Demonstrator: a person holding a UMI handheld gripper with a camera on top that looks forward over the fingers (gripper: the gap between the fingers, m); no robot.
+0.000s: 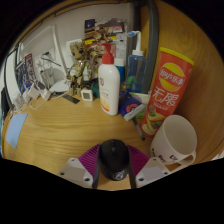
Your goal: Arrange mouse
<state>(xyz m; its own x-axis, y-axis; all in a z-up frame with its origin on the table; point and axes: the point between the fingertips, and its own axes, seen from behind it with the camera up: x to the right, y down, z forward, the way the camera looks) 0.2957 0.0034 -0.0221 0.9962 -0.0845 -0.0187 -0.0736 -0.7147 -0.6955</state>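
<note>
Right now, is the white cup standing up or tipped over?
Tipped over. The white cup lies on its side on the table, its open mouth facing sideways.

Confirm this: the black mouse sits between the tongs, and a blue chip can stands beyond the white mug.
Only the colour is wrong. The gripper view shows the chip can beyond the white mug is red, not blue. The black mouse does sit between the tongs.

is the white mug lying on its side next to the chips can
No, the white ceramic mug stands upright on the wooden table beside the red cylindrical chips can.
</note>
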